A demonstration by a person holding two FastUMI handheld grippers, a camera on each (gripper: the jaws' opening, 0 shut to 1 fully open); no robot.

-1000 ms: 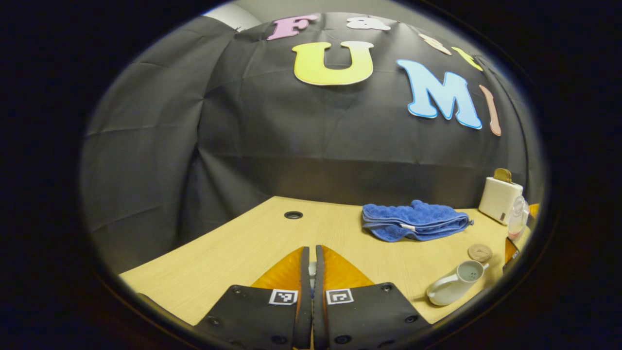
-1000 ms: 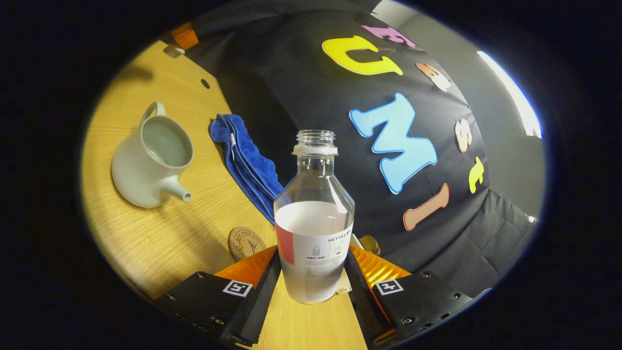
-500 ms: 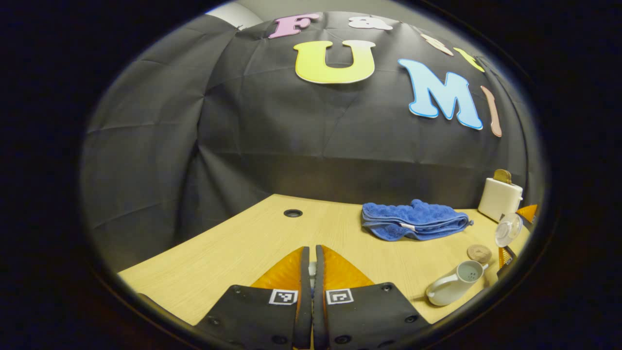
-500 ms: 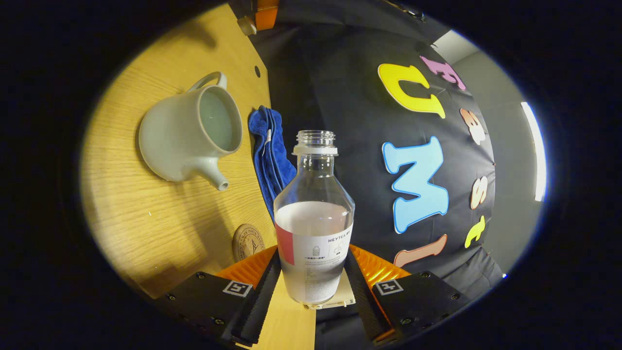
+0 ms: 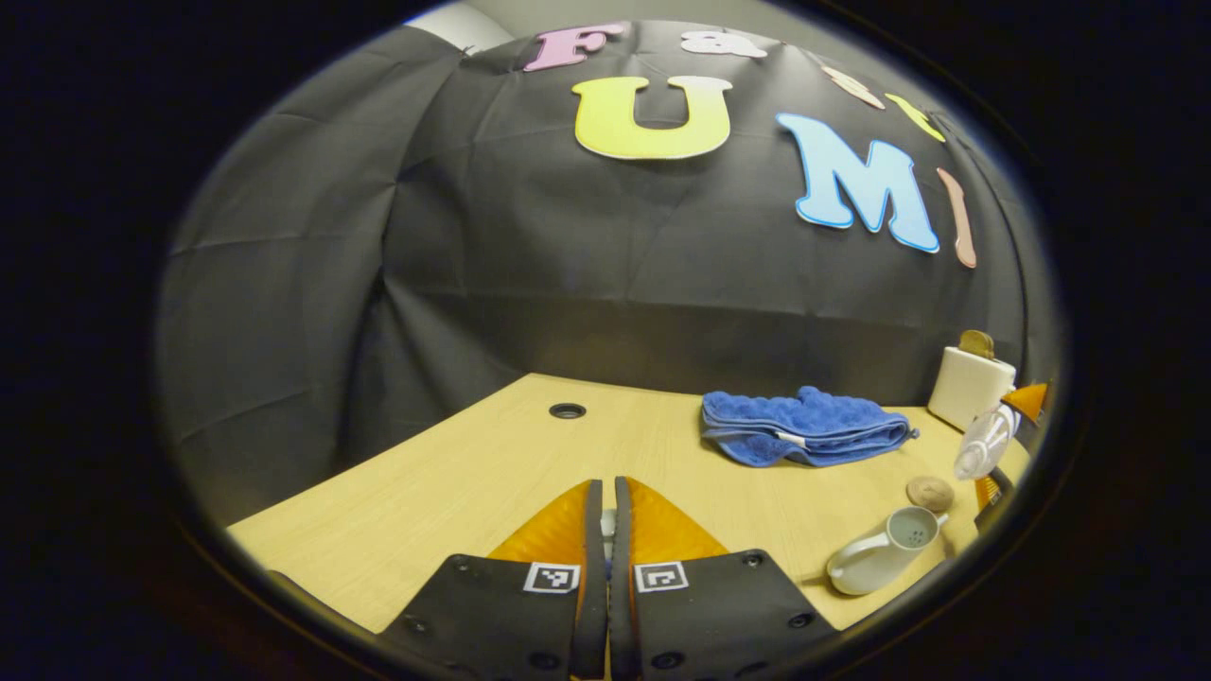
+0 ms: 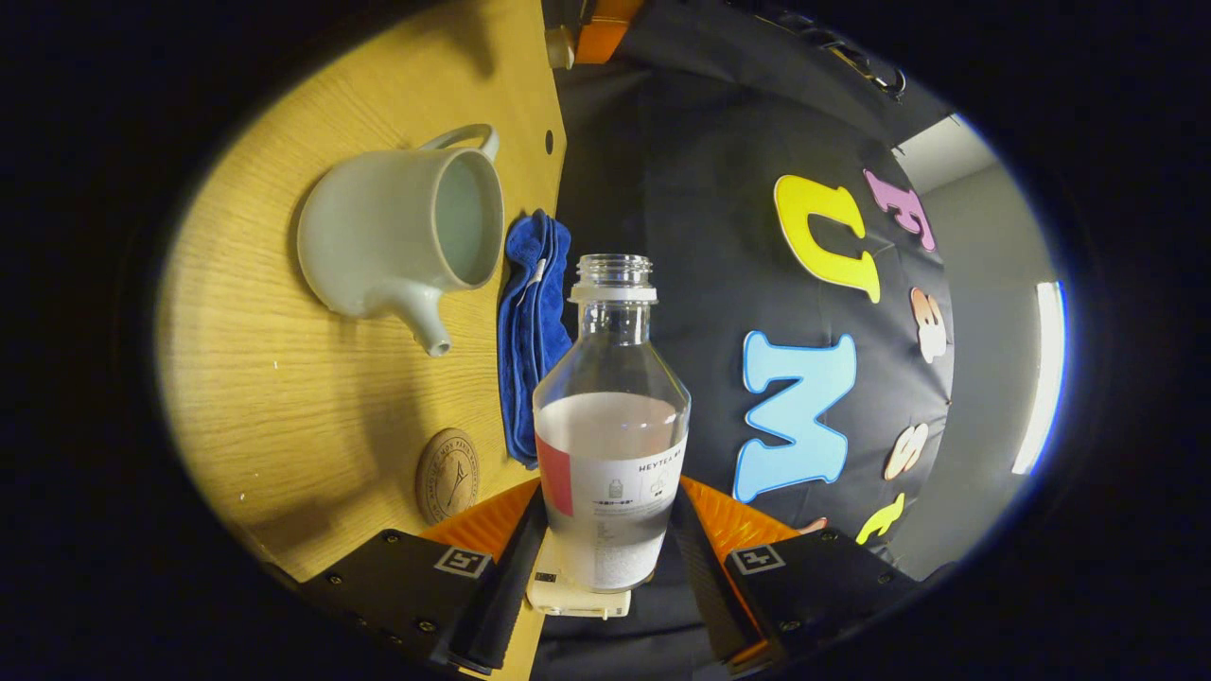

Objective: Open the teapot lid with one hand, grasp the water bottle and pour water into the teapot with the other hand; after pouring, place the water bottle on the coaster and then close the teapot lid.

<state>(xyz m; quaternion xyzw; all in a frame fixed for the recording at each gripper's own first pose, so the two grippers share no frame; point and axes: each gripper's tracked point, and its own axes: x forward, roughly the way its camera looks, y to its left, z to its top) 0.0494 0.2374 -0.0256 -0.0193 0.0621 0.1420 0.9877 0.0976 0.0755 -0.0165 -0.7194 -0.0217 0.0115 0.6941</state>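
Pouring depends on the right gripper (image 6: 605,544), clamped on the water bottle (image 6: 611,426); the open teapot (image 6: 402,232) lies upper left of the bottle mouth. The left gripper (image 5: 606,530) has its jaws together, apparently on the lid, though only a pale sliver shows between them.

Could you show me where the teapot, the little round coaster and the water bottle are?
teapot (image 6: 378,241): right gripper view, on its rounded side wall.
coaster (image 6: 447,474): right gripper view, middle of its top face.
water bottle (image 6: 612,416): right gripper view, on its body at the waterline.
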